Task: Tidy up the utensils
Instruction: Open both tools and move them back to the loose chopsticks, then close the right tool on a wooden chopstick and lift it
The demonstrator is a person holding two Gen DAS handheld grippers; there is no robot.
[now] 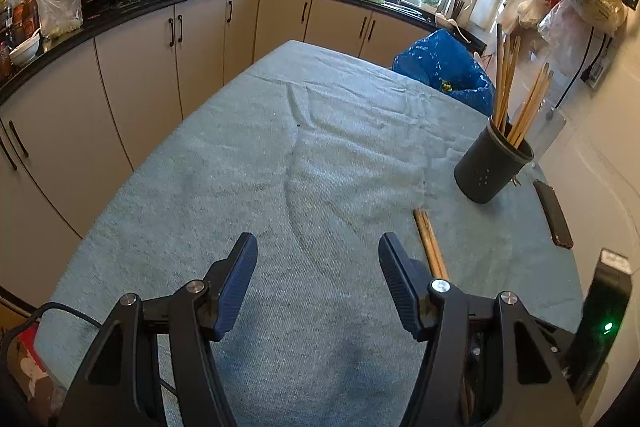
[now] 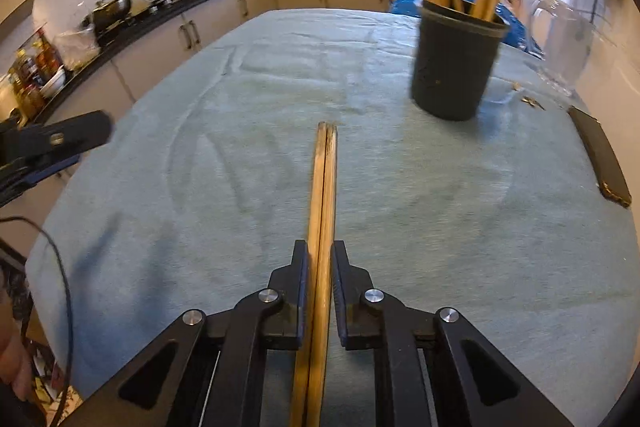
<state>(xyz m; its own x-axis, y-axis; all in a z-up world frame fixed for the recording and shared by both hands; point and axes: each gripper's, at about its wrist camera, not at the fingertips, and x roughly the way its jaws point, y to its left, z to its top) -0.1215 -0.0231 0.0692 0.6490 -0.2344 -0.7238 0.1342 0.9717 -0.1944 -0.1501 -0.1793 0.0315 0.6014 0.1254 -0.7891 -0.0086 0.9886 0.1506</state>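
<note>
A pair of wooden chopsticks (image 2: 325, 187) lies side by side between the fingers of my right gripper (image 2: 320, 251), which is shut on them; their tips point toward the far side of the table. The same pair shows in the left wrist view (image 1: 430, 243), just right of my left gripper (image 1: 318, 247), which is open and empty above the cloth. A black holder (image 2: 454, 67) with several chopsticks standing in it sits at the far right; it also shows in the left wrist view (image 1: 492, 163).
A grey-green cloth (image 1: 280, 167) covers the table. A dark phone (image 2: 600, 159) lies near the right edge. A clear jug (image 2: 560, 39) and a blue bag (image 1: 444, 67) stand behind the holder. Kitchen cabinets (image 1: 160, 67) run along the left and back.
</note>
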